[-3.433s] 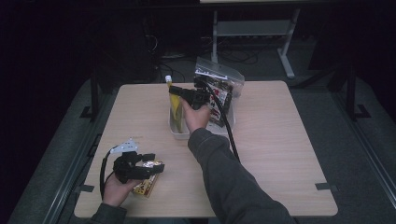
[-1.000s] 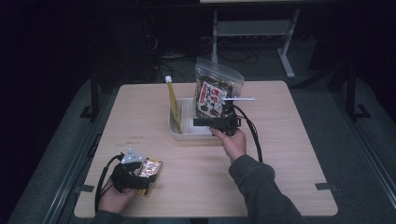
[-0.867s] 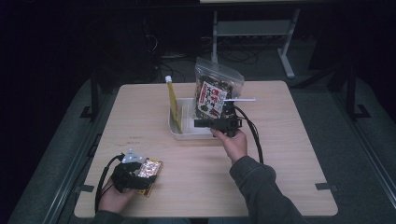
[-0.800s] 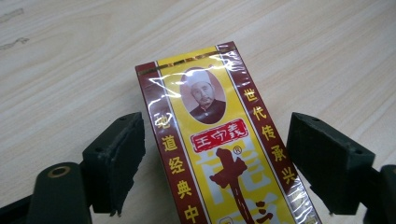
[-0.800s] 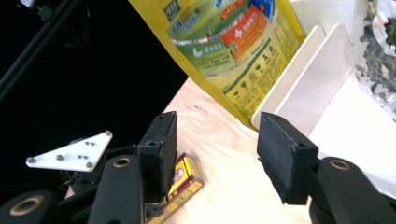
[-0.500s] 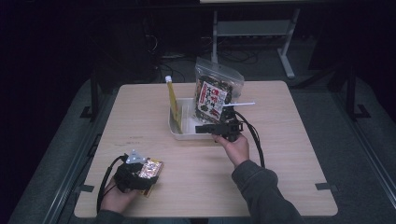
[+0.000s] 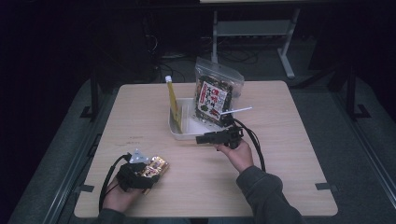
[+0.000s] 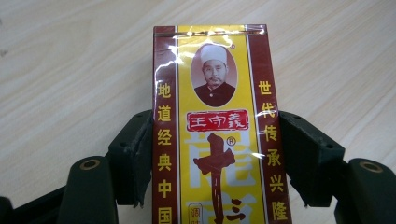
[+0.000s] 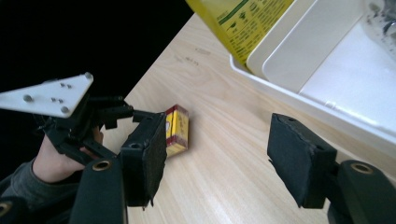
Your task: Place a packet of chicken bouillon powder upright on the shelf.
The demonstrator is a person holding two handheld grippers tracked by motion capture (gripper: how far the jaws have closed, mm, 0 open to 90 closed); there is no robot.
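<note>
A yellow and red box [image 8: 215, 93] printed with a portrait lies flat on the wooden table near its front left corner [image 7: 158, 167]. My left gripper [image 8: 215, 140] has just been closing, and its pads now sit against both long sides of the box. My right gripper [image 9: 215, 154] has just been opening; its jaws stand wide apart over bare wood with nothing between them. It hovers in front of the white tray [image 7: 182, 133], pointing left [image 7: 200, 139] toward the box [image 9: 177, 128].
In the tray [image 9: 289, 100] a tall yellow pack [image 7: 173, 105] leans upright at the left and a clear snack bag [image 7: 215, 95] stands at the right, a white stick [image 7: 236, 111] beside it. The table's left edge drops to dark floor.
The right gripper has drawn back from the tray toward the front and its jaws have spread. The left gripper's jaws have come in onto the box.
</note>
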